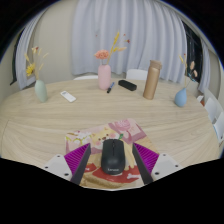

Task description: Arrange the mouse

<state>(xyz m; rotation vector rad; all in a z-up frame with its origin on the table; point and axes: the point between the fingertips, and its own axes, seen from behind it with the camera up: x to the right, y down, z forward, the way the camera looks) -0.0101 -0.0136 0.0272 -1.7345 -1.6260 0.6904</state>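
A black computer mouse (pixel 113 158) lies on a colourful printed mouse mat (pixel 126 129) on a round wooden table (pixel 60 125). My gripper (pixel 113 153) is open, with one magenta-padded finger on each side of the mouse. The mouse stands between the fingers (pixel 83 160) with a gap at either side and rests on the mat. The near end of the mouse is cut off at the bottom of the view.
At the far side of the table stand a pink vase with flowers (pixel 104 76), a tan bottle (pixel 152 80), a teal vase (pixel 41 90) at the left and a blue vase (pixel 181 97) at the right. A white remote (pixel 68 97) and a small black object (pixel 127 85) lie there too.
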